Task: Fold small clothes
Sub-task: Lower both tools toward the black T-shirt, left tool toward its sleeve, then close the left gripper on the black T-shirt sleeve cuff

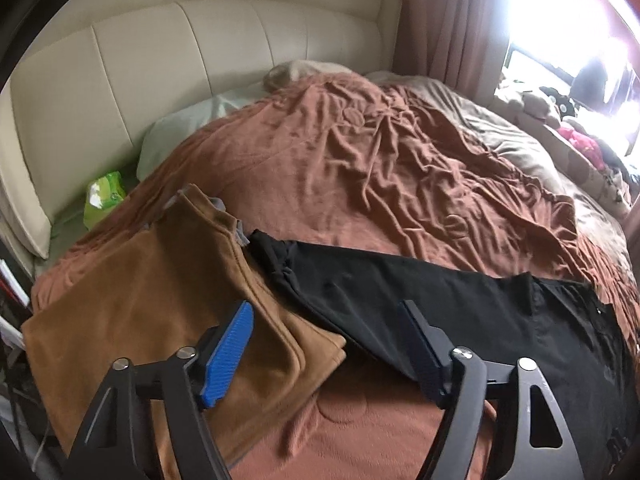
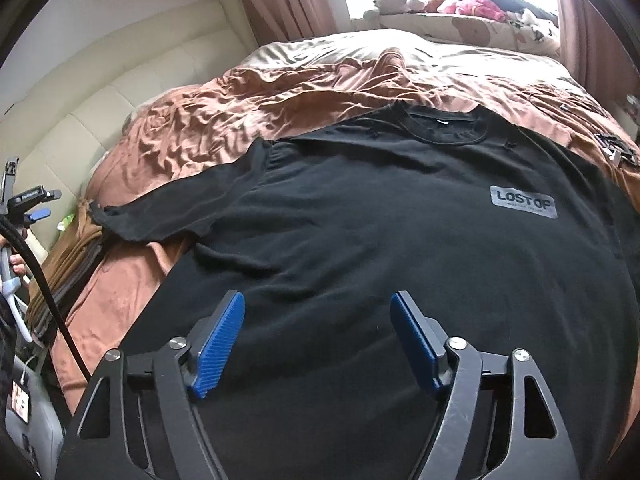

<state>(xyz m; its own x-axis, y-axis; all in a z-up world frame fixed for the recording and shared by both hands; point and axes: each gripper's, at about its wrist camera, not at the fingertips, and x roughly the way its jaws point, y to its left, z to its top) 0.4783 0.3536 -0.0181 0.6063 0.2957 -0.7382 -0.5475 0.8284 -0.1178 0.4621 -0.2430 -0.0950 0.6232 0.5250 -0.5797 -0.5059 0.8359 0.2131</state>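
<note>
While hovering above the bed, left gripper (image 1: 328, 344) spread wide, pinching nothing, blue pads (image 1: 228, 354) apart over the near edge where brown garment (image 1: 160, 300) meets black shirt (image 1: 440, 304). Right gripper (image 2: 318, 340) likewise spread and empty, just above the shirt's (image 2: 380, 220) lower half. Shirt laid flat on rust blanket (image 2: 224, 108), collar far, grey patch (image 2: 523, 207) at right, one sleeve reaching left toward the folded brown garment (image 2: 76, 248). Farther left, green packet (image 1: 103, 196) beside pillow (image 1: 180, 136). Beyond, cream headboard (image 1: 160, 60); far right, plush toys (image 2: 460, 0) by bright window.
</note>
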